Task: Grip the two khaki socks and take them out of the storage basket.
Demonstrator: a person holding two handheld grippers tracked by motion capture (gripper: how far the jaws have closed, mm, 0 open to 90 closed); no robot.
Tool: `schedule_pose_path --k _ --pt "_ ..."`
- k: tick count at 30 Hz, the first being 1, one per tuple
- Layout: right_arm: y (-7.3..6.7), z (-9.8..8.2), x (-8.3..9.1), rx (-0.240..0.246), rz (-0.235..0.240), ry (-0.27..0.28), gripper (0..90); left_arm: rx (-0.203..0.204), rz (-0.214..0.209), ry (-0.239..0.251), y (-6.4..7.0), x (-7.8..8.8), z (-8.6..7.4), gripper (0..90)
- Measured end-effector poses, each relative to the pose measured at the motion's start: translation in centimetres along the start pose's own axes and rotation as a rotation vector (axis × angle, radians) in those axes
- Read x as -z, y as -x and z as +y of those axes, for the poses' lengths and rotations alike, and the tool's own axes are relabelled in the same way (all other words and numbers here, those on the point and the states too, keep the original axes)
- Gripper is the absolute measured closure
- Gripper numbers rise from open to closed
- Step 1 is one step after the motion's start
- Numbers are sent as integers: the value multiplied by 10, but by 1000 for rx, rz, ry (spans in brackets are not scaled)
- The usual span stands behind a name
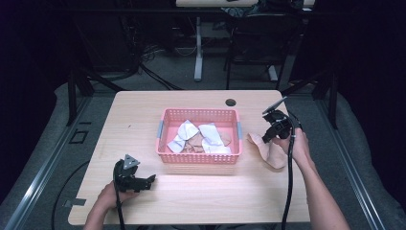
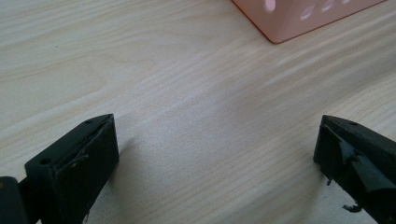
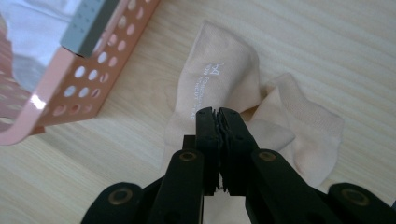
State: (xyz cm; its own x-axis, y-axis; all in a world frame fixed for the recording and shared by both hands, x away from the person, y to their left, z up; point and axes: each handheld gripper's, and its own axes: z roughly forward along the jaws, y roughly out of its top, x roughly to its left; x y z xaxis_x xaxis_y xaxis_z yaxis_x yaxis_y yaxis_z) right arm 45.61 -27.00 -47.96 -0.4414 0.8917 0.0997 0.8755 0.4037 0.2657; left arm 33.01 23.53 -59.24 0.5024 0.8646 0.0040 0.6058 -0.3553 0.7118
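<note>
The table [image 1: 191, 196] is bright under light from above; the surroundings stay dark from nine to three o'clock.

Light wood surface [image 1: 201, 191]: pink perforated basket [image 1: 199, 157] at center; beige sock [image 1: 269, 151] flat at its 3 o'clock, just beside.

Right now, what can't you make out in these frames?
- Right claw: shut over the beige sock; its jaws hide whether cloth is pinched.
- Sock print, right gripper view: too small to read.
- Basket contents, high view: white and tan pieces overlap, count unclear.
- Basket, left gripper view: cut off by the top edge.
</note>
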Motion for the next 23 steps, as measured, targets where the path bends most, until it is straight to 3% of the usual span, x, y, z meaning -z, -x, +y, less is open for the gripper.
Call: schedule_pose_path --k 3,5,11,14,19,23 --pt "2 -2 0 -14 3 17 798 0 0 0 0 0 0 1" --pt "3 -3 3 -17 4 33 703 0 0 0 0 0 0 1" --pt "10 -15 21 -39 10 84 317 0 0 0 0 0 0 1" --pt "15 -25 32 -48 12 108 168 0 0 0 0 0 0 1" --pt "25 -40 43 -67 17 131 65 1 -2 1 0 0 0 1" --pt "35 -46 46 -101 20 147 65 1 -3 0 0 0 0 0"
